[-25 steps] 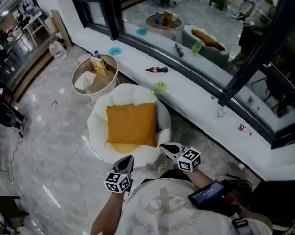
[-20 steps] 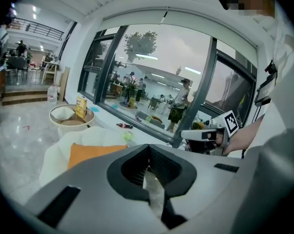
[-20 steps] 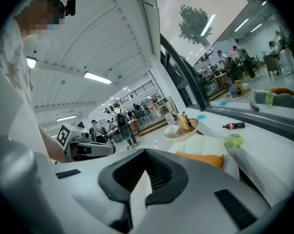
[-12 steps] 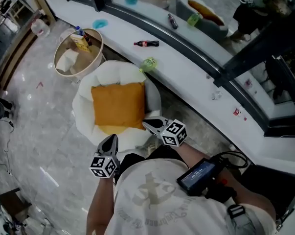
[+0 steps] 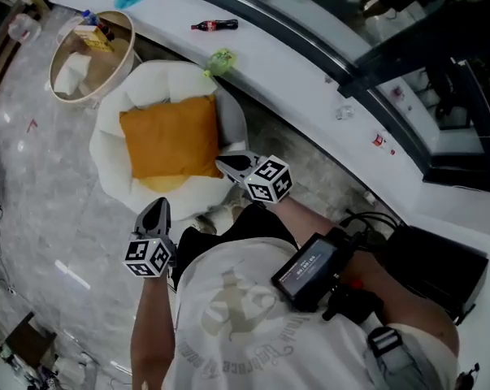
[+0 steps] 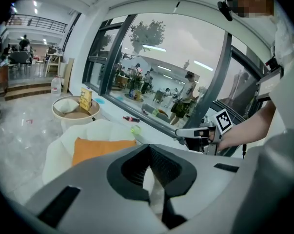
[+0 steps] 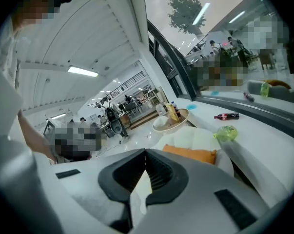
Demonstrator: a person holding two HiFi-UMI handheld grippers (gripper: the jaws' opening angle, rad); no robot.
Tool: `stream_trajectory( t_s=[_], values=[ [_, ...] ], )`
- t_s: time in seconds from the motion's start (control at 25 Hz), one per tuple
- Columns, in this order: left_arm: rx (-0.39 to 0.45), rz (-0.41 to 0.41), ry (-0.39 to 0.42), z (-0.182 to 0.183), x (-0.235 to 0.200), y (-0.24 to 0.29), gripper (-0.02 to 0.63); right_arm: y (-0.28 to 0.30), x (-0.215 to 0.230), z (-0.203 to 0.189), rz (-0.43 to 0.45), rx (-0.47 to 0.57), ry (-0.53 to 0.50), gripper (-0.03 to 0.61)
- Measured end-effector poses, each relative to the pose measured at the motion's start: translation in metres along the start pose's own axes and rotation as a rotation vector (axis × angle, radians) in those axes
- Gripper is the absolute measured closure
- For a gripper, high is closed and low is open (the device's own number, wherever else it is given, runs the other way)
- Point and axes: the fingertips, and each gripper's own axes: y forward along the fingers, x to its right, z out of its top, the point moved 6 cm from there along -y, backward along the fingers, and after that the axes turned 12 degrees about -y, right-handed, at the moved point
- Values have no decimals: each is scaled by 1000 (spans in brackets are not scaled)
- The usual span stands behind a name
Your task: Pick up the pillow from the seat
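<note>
We stand at the front of the round white seat (image 5: 106, 165) with both tongs held out over its near rim. The orange pillow (image 5: 171, 136) lies flat in the hollow of the seat, ahead of both tools and lower than they are. It is close to square, so we see no long axis worth steering by. What counts is its near edge, which runs across in front of us, a little askew, with the right end lying closer to us.

The right gripper (image 5: 227, 165) is the nearer one. In the head view its tips sit just beside the pillow's near right corner, though how high above it they are we cannot tell. In its own view the pillow shows just past the jaws and slightly to their right. The left gripper (image 5: 157, 210) hangs further back, at the seat's front rim, apart from the pillow's near left corner. Its view puts the pillow ahead and off to the left.

Both pairs of jaws are closed tip to tip, with nothing between them. We judge that the pickup has not begun: the jaws must part before either one can take an edge, and the right side has less way to go
</note>
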Motion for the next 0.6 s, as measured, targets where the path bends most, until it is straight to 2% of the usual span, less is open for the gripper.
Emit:
stream_trajectory(
  t_s=[0.2, 0.4, 0.6],
  values=[
    [-92, -52, 21, -11, -6, 12, 603, 1, -2, -16, -66, -12, 59, 565],
    [-104, -66, 23, -14, -13, 29, 603, 14, 6, -30, -86, -17, 79, 565],
    [-117, -63, -18, -30, -16, 38, 603, 20, 10, -48, -84, -51, 98, 565]
  ],
)
